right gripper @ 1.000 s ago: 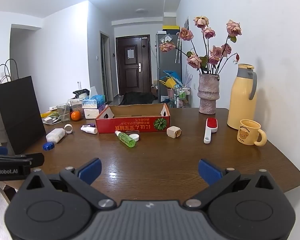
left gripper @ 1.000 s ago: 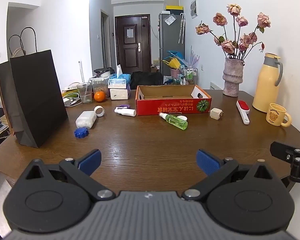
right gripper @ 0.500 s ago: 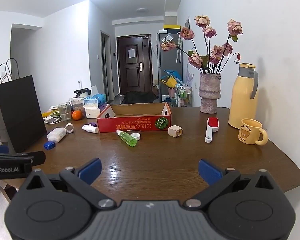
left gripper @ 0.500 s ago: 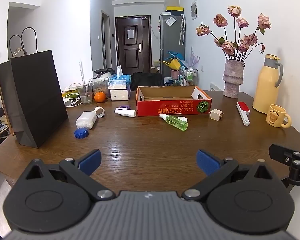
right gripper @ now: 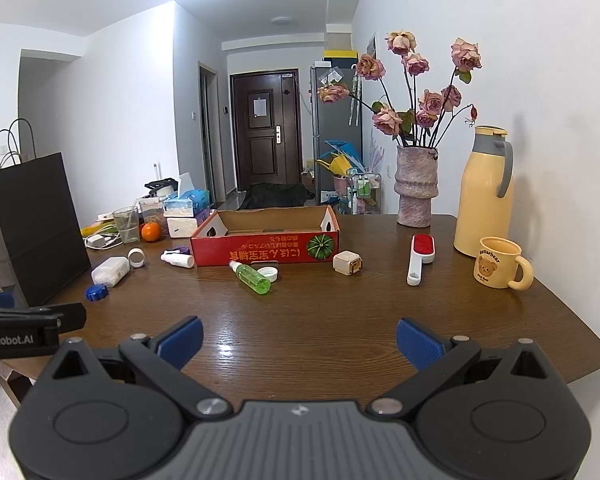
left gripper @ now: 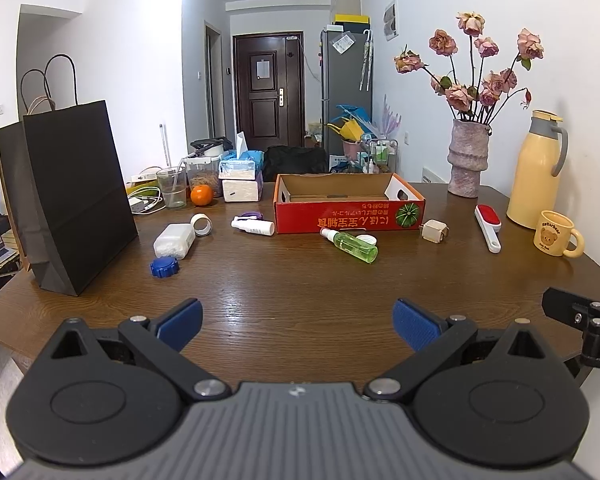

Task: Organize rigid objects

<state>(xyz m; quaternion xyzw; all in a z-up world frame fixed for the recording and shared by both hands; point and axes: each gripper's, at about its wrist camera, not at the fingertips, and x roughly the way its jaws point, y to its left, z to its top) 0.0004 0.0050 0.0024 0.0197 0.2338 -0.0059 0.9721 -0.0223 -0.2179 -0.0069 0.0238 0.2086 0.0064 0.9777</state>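
Left gripper [left gripper: 296, 322] and right gripper [right gripper: 298, 340], jaws spread and empty, hover at the near table edge [right gripper: 560, 364]. Beyond, the green spray bottle [right gripper: 252, 278] lies beside the red cardboard box [right gripper: 264, 254]; round, it may roll under a misaligned pinch.

The left gripper [left gripper: 297, 322] hangs level above the near edge of the table [left gripper: 300, 280], its blue-padded fingers [left gripper: 179, 323] spread wide and holding nothing; the right gripper [right gripper: 299, 338] sits beside it, likewise spread wide and empty, pointing the same way.
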